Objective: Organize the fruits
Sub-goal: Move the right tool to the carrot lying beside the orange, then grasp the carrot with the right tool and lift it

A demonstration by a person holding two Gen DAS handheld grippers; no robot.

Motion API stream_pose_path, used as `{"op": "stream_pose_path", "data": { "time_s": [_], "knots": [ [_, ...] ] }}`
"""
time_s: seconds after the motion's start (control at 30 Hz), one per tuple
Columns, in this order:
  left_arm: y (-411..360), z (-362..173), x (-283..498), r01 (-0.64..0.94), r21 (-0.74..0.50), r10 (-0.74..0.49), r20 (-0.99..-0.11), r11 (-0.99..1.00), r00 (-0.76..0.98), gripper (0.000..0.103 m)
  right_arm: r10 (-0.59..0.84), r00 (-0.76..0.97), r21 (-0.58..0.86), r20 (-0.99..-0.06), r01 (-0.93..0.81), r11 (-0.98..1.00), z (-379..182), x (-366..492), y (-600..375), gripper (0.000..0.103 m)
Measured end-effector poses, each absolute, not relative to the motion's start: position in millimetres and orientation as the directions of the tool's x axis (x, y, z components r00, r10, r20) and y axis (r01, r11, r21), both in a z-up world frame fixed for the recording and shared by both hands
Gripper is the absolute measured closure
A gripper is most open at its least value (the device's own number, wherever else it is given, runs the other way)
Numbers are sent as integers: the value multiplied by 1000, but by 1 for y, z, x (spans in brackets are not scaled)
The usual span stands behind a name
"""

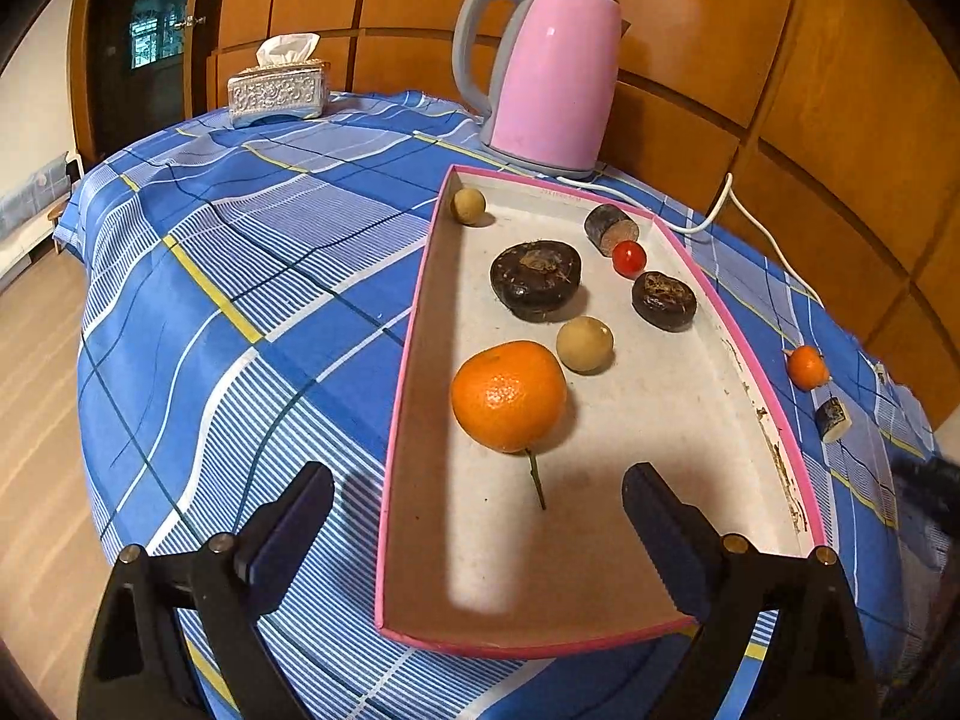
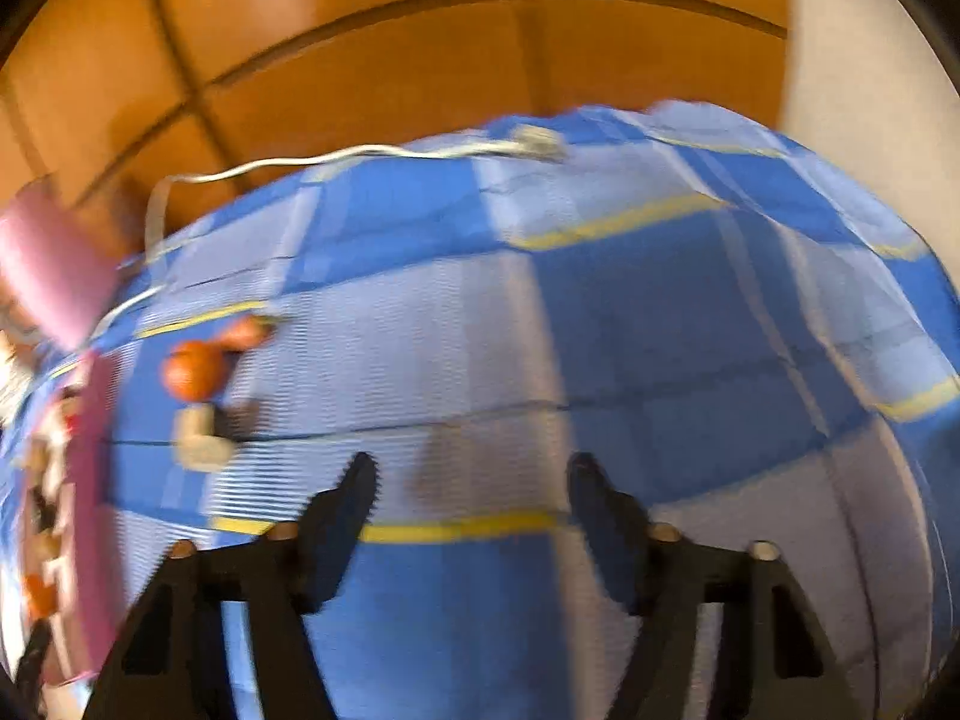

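Observation:
A pink-rimmed tray (image 1: 420,360) lies on the blue plaid cloth. In it are a large orange (image 1: 507,396) with a stem, two tan round fruits (image 1: 584,344) (image 1: 468,205), two dark brown fruits (image 1: 535,279) (image 1: 663,300), a red cherry tomato (image 1: 629,258) and a cut dark piece (image 1: 611,229). My left gripper (image 1: 477,501) is open and empty over the tray's near end, just short of the orange. Outside the tray lie a small orange (image 1: 807,366) (image 2: 193,369) and a cut piece (image 1: 833,419) (image 2: 201,437). My right gripper (image 2: 471,480) is open and empty over bare cloth; its view is blurred.
A pink electric kettle (image 1: 555,69) stands behind the tray, its white cord (image 1: 750,216) trailing along the table's right side (image 2: 336,157). A tissue box (image 1: 279,90) stands at the far left. Wooden panels back the table. The tray's rim (image 2: 90,480) shows at left in the right wrist view.

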State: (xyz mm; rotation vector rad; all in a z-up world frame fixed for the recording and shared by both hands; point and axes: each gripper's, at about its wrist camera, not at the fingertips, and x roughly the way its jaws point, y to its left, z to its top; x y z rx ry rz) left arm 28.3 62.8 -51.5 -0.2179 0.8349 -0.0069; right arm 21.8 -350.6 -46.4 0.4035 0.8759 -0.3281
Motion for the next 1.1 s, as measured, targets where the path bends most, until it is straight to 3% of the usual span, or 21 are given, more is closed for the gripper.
{"op": "stream_pose_path", "data": {
  "time_s": [0.07,0.1,0.23,0.53,0.83,1.1],
  "knots": [
    [63,-51,29,-79,-196,-93,-735,977,672,5,-85,616,198,-783,377,905,-37,37,-341,67],
    [63,-51,29,-79,-197,-93,-734,977,673,5,-78,625,181,-777,340,923,-32,46,-334,70],
    [64,-51,29,-78,-200,-95,-731,977,676,5,6,618,85,-786,99,991,-19,91,-306,71],
    [63,-54,33,-80,-197,-95,-740,977,665,5,-64,499,-238,-865,-294,926,-35,154,-256,70],
    [64,-53,36,-87,-206,-99,-747,975,657,5,-140,441,-352,-887,-446,823,-60,183,-245,70],
    [61,-53,37,-76,-200,-102,-748,977,656,5,-89,425,-294,-901,-446,845,-63,202,-249,76]
  ]
}}
